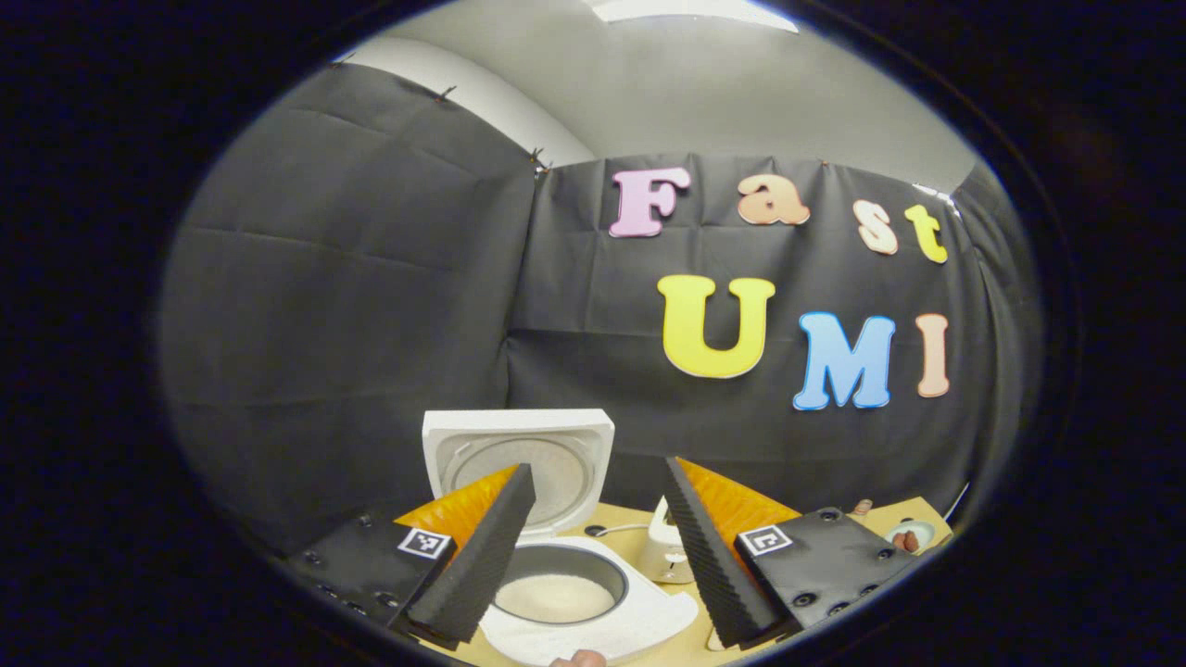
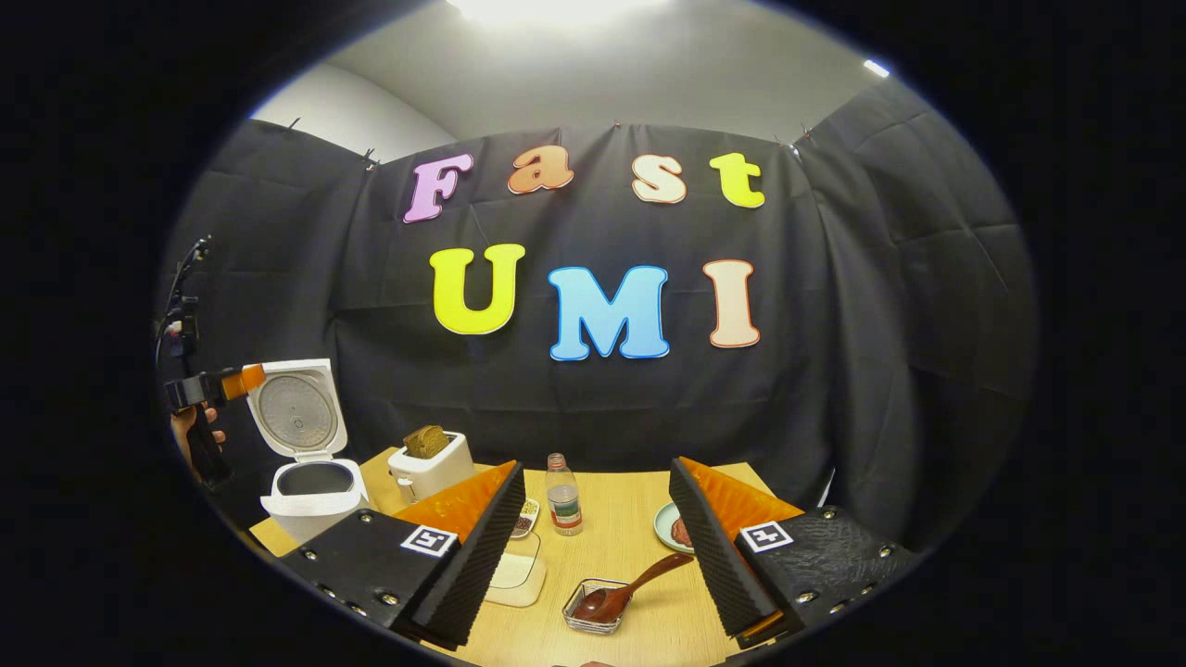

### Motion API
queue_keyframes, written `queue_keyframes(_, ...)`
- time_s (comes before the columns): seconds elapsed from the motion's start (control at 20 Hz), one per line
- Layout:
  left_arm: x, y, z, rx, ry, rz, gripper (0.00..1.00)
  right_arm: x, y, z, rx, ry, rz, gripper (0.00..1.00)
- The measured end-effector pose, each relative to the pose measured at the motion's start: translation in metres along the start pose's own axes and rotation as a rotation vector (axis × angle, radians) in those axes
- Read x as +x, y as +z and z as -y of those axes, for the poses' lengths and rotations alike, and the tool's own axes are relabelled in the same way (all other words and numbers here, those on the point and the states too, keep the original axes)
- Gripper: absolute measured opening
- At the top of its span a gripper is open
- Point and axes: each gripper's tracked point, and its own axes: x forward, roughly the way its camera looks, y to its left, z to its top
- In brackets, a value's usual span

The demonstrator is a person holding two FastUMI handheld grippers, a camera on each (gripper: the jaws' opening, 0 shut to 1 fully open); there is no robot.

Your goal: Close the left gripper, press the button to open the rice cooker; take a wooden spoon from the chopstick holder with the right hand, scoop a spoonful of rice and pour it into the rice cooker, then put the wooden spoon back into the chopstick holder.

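The white rice cooker (image 1: pixel 660 619) stands open just below my left gripper (image 1: pixel 598 471), its lid (image 1: pixel 463 434) upright and white rice (image 1: pixel 554 596) lying in the pot. The left gripper is open with nothing between its fingers. In the right gripper view the same cooker (image 2: pixel 310 505) sits at the table's left end, and a hand holds the left gripper (image 2: pixel 215 386) beside its raised lid. A dark wooden spoon (image 2: pixel 619 591) lies tilted in a small square holder (image 2: pixel 582 619) on the table, ahead of my right gripper (image 2: pixel 595 466). That gripper is open and holds nothing.
A white toaster (image 2: pixel 428 471) with bread in it stands right of the cooker. Between the right gripper's fingers are a small bottle (image 2: pixel 561 496), a pale rectangular dish (image 2: pixel 515 572) and a little bowl (image 2: pixel 527 517). A plate (image 2: pixel 669 528) lies at the right. The wooden table (image 2: pixel 621 519) ends at black cloth.
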Motion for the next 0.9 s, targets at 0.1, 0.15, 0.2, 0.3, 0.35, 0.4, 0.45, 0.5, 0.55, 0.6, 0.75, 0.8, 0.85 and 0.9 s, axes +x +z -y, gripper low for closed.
queue_keyframes(0.1, -0.012, 0.002, 0.007, 0.001, -0.009, 0.003, 0.96, 0.004, -0.003, 0.007, 0.008, -0.009, -0.007, 0.95)
queue_keyframes(0.15, -0.016, 0.000, 0.010, -0.002, -0.015, 0.000, 0.96, 0.006, -0.006, 0.010, 0.012, -0.016, -0.012, 0.95)
queue_keyframes(0.2, -0.021, -0.004, 0.017, -0.007, -0.029, -0.014, 0.97, 0.008, -0.009, 0.016, 0.013, -0.026, -0.020, 0.95)
queue_keyframes(0.3, -0.029, -0.011, 0.028, -0.012, -0.045, -0.036, 0.97, 0.015, -0.015, 0.027, 0.020, -0.046, -0.035, 0.95)
queue_keyframes(0.35, -0.033, -0.015, 0.030, -0.008, -0.048, -0.038, 0.97, 0.018, -0.020, 0.033, 0.024, -0.057, -0.046, 0.96)
queue_keyframes(0.4, -0.037, -0.015, 0.033, -0.002, -0.055, -0.039, 0.97, 0.022, -0.028, 0.040, 0.028, -0.069, -0.063, 0.96)
queue_keyframes(0.45, -0.039, -0.018, 0.040, 0.005, -0.064, -0.047, 0.96, 0.025, -0.037, 0.049, 0.036, -0.085, -0.087, 0.95)
queue_keyframes(0.5, -0.042, -0.023, 0.045, 0.018, -0.074, -0.061, 0.97, 0.030, -0.046, 0.053, 0.045, -0.087, -0.108, 0.96)
queue_keyframes(0.55, -0.045, -0.027, 0.050, 0.027, -0.088, -0.073, 0.97, 0.034, -0.058, 0.059, 0.053, -0.097, -0.136, 0.95)
queue_keyframes(0.6, -0.047, -0.028, 0.055, 0.033, -0.095, -0.081, 0.97, 0.038, -0.071, 0.065, 0.067, -0.107, -0.170, 0.95)
queue_keyframes(0.75, -0.053, -0.025, 0.072, 0.042, -0.120, -0.077, 0.97, 0.053, -0.112, 0.084, 0.111, -0.147, -0.256, 0.96)
queue_keyframes(0.8, -0.055, -0.024, 0.076, 0.052, -0.121, -0.075, 0.96, 0.059, -0.126, 0.087, 0.103, -0.152, -0.287, 0.95)
queue_keyframes(0.85, -0.055, -0.028, 0.080, 0.065, -0.121, -0.082, 0.97, 0.065, -0.140, 0.089, 0.102, -0.151, -0.315, 0.97)
queue_keyframes(0.9, -0.055, -0.032, 0.085, 0.075, -0.125, -0.096, 0.97, 0.071, -0.150, 0.090, 0.111, -0.143, -0.335, 0.97)
